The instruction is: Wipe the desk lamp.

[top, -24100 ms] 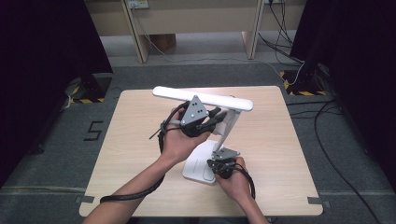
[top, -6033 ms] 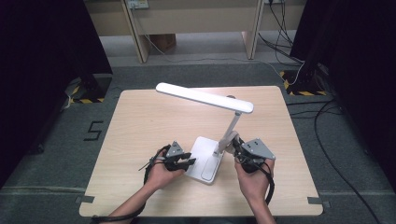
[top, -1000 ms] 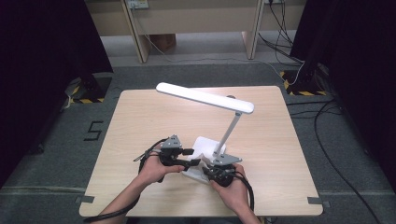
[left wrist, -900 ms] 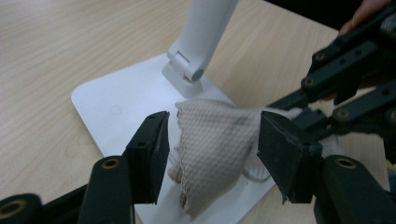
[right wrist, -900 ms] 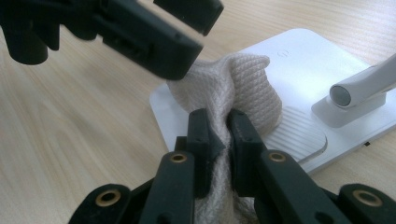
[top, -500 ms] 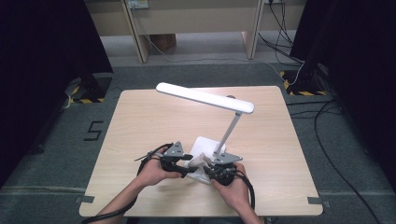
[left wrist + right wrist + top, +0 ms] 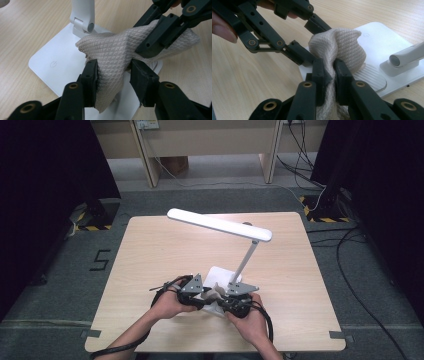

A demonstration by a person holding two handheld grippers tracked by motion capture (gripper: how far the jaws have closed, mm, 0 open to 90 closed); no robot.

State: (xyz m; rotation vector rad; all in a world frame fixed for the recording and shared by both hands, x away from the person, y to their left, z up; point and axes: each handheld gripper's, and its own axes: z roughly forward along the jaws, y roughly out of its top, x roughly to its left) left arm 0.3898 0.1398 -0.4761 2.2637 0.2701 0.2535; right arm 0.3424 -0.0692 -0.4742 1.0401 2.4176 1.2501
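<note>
A beige quilted cloth (image 7: 117,55) hangs bunched over the near edge of the white desk lamp's base (image 7: 57,65), on the wooden tabletop (image 7: 150,255). The right hand-held gripper (image 7: 332,67) pinches it tight between nearly closed jaws. The left hand-held gripper (image 7: 113,75), half open, has just been closing around the cloth's other end, jaws touching the fabric.

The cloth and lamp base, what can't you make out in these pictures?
- Cloth: its full shape and size; bunched in the left gripper and right gripper, and its lower end is cut off by the bottom edge in both gripper views.
- Cloth in the high view: too small.
- Lamp base: near corner hidden under the cloth in the left gripper view.
- Power symbol: too faint to tell if the lamp is on.
</note>
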